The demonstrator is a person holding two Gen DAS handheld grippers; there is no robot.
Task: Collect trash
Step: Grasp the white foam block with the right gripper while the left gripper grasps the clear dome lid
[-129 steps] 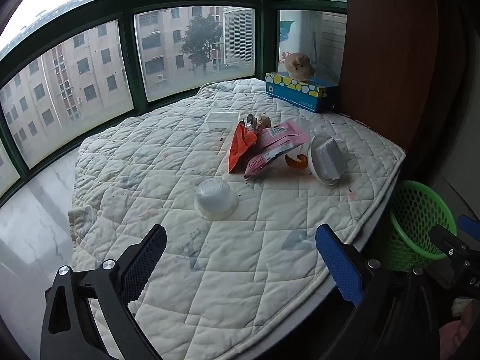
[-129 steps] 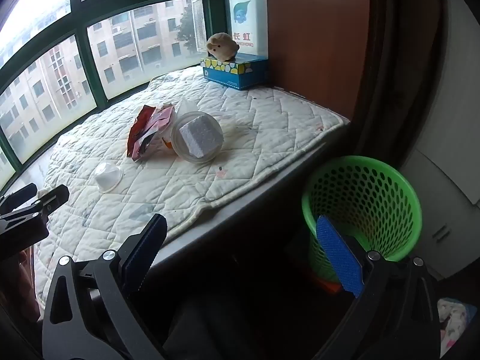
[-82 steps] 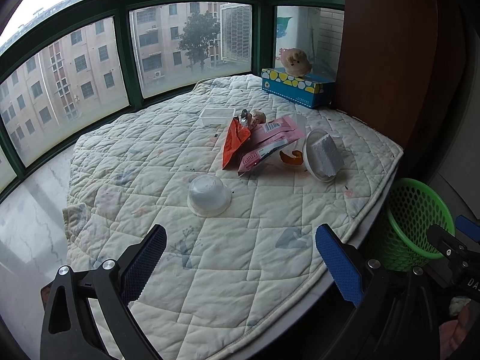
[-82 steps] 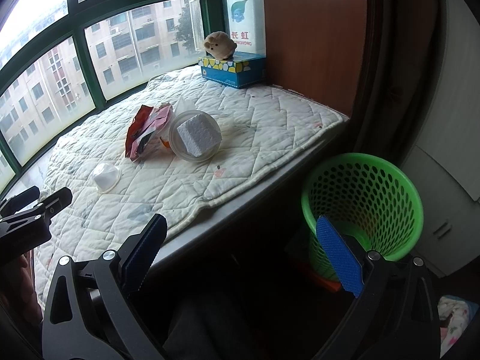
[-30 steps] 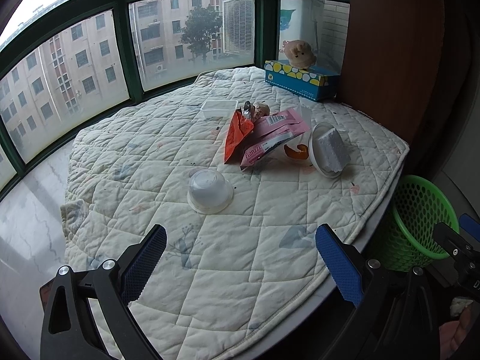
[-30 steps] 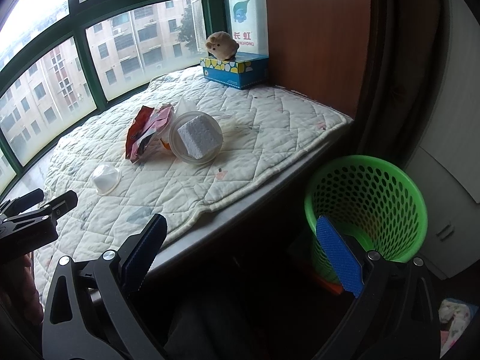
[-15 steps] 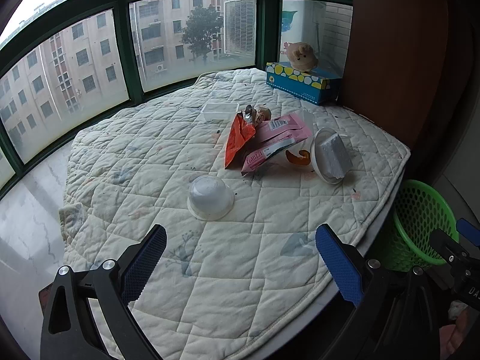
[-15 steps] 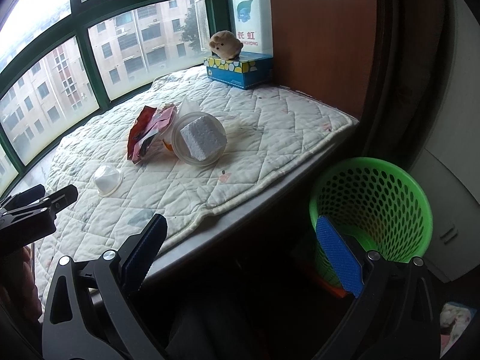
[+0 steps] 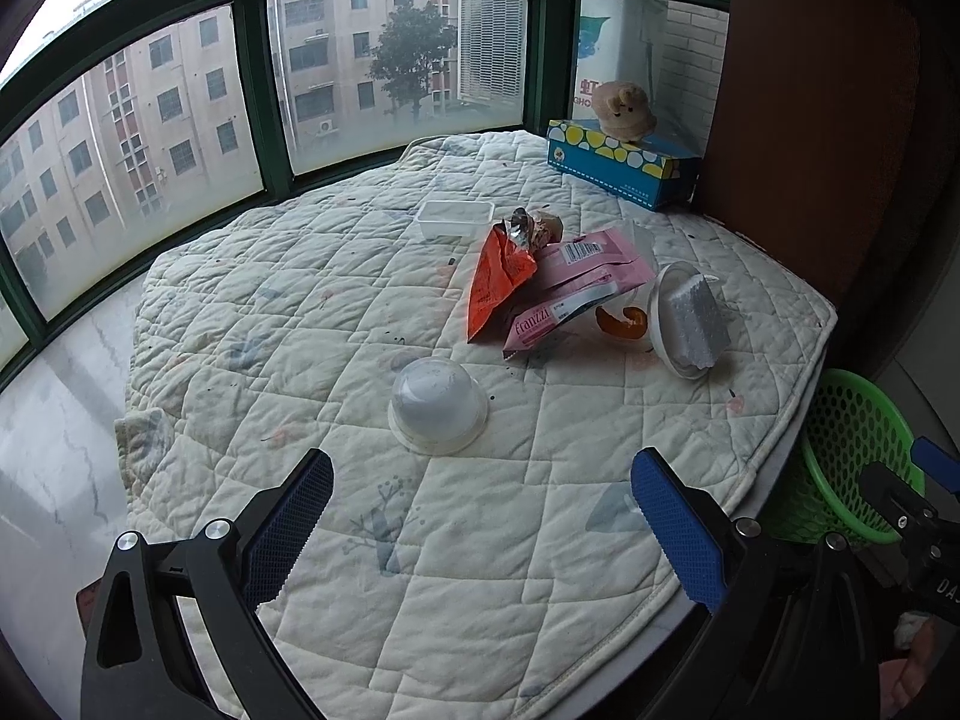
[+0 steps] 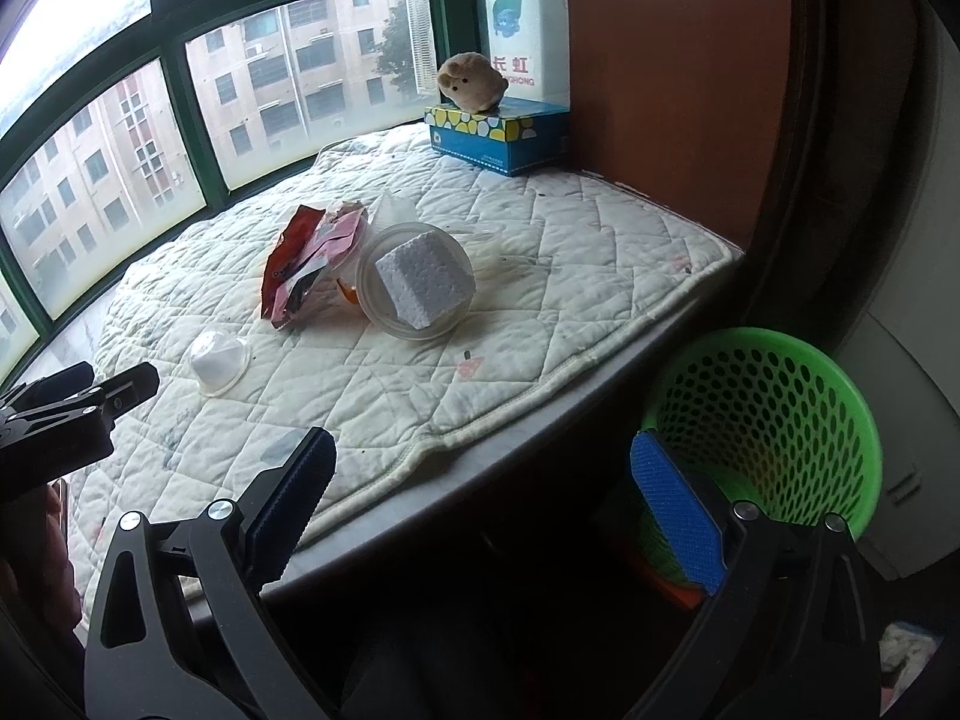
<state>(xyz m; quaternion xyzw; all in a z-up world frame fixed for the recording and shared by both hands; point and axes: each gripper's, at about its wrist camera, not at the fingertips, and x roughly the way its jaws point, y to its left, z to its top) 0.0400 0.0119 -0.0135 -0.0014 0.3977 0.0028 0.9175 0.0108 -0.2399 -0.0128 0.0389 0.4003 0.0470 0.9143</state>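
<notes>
Trash lies on a quilted mat (image 9: 336,324): an upturned clear plastic cup (image 9: 437,405), an orange wrapper (image 9: 497,276), a pink Franzzi wrapper (image 9: 576,288), a clear lid holding a foam block (image 9: 690,321), an orange scrap (image 9: 624,323), and a clear tray (image 9: 455,217). My left gripper (image 9: 480,516) is open and empty, just short of the cup. My right gripper (image 10: 480,486) is open and empty, off the mat's edge beside the green basket (image 10: 774,420). The cup (image 10: 217,360) and the foam block (image 10: 426,282) also show in the right wrist view.
A blue tissue box (image 9: 621,163) with a plush toy (image 9: 624,109) on it stands at the far right corner by a brown panel (image 9: 804,120). Green-framed windows (image 9: 252,102) ring the mat. The green basket (image 9: 852,450) stands on the floor below the mat's right edge.
Both grippers have drifted slightly; the views shifted a little. Both stay open and empty, and the trash has not moved.
</notes>
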